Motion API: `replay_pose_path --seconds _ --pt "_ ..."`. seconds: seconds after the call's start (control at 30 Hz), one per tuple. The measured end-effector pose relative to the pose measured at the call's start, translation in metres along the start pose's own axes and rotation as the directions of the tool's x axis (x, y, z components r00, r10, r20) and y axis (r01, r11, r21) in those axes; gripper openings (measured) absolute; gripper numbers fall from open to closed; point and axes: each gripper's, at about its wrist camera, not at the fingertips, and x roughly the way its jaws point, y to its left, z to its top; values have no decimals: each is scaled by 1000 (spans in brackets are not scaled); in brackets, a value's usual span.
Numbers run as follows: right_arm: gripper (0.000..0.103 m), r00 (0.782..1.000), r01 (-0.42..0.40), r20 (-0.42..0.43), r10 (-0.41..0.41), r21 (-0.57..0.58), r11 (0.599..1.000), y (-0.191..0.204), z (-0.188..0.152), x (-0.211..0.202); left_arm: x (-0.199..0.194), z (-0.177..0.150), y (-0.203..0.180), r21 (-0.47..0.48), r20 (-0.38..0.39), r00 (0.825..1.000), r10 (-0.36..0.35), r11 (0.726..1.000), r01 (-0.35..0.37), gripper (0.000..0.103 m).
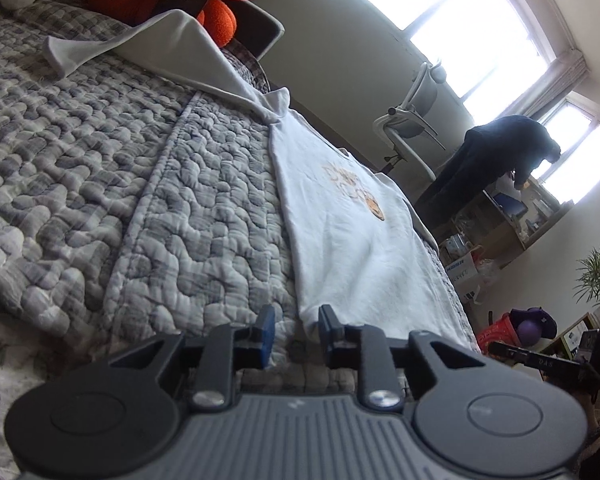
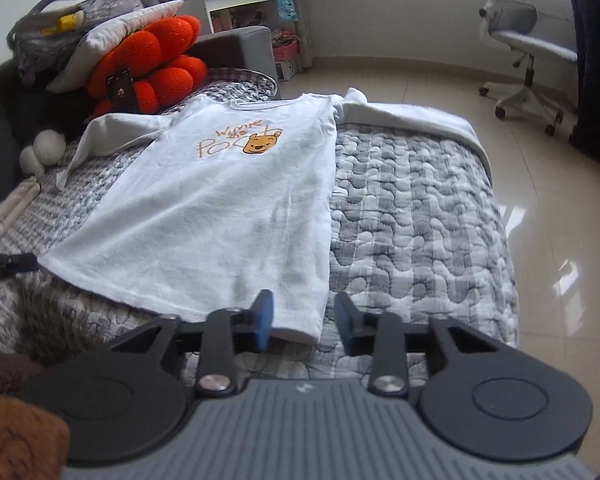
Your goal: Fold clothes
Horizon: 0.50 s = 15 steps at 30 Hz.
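A white T-shirt point(image 2: 220, 208) with an orange bear print lies flat, face up, on the grey quilted bed point(image 2: 412, 216), its sleeves spread out to both sides. My right gripper point(image 2: 303, 322) is open, its jaws either side of the shirt's near right hem corner. In the left wrist view the same shirt point(image 1: 340, 224) runs away from me. My left gripper point(image 1: 296, 334) is open, its jaws either side of the shirt's near left hem corner, low over the quilt point(image 1: 140, 200).
An orange plush cushion point(image 2: 148, 64) with a dark phone leaning on it, a grey pillow and a bag sit at the head of the bed. A white office chair point(image 2: 528, 52) and a standing person's dark legs point(image 2: 592, 60) are on the tiled floor to the right.
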Motion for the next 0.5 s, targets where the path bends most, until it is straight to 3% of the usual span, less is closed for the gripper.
replay_pose_path --seconds 0.17,0.33,0.43,0.47,0.5 --pt "43 994 -97 -36 108 225 969 -27 -7 18 8 3 13 -79 -34 999 -26 997 23 27" --pt "43 974 -214 20 227 427 879 -53 -15 27 19 2 22 -179 -48 994 -99 980 89 27" --pt "41 961 -264 53 272 475 840 -57 -16 32 26 1 22 -200 -56 989 -133 972 120 31" --pt "37 959 -270 57 278 480 834 -56 -16 33 29 0 21 -206 -61 988 -141 970 126 32" --pt "24 960 -263 48 275 479 838 -55 -16 33 32 0 19 -209 -65 987 -145 969 129 32"
